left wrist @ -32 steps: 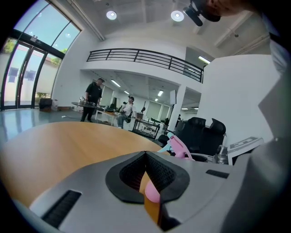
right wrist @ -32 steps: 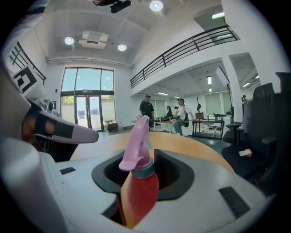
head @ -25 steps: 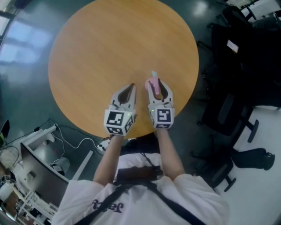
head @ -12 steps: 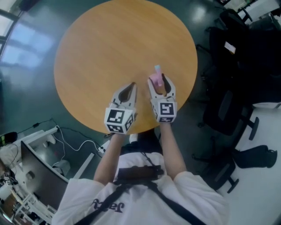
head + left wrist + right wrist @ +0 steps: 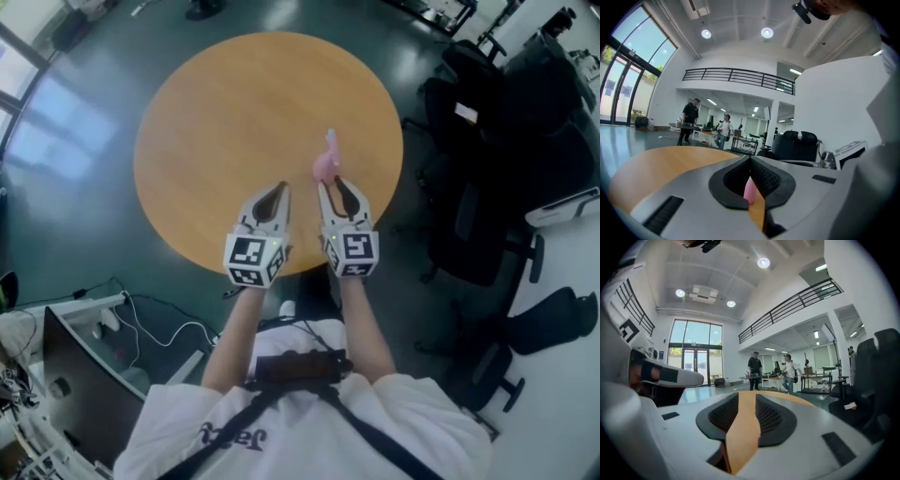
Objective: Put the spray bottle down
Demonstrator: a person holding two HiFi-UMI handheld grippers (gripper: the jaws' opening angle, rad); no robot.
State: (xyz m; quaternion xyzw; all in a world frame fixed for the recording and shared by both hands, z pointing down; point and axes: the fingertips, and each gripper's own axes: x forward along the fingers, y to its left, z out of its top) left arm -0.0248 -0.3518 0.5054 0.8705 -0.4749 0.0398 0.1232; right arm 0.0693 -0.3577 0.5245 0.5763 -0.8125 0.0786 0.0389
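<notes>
The small pink plastic spray bottle (image 5: 325,165) stands on the round wooden table (image 5: 225,122) (contents not discernible), just beyond the right gripper (image 5: 335,189), whose empty jaws are closing, still slightly apart. The left gripper (image 5: 280,187) has its jaws together, empty.

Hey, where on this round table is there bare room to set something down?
Nearly all of the round table is bare wood: the whole left half and the far side are free. The only thing standing on it is the pink spray bottle, just right of the middle. Off the table's right edge, black chairs crowd the floor.
</notes>
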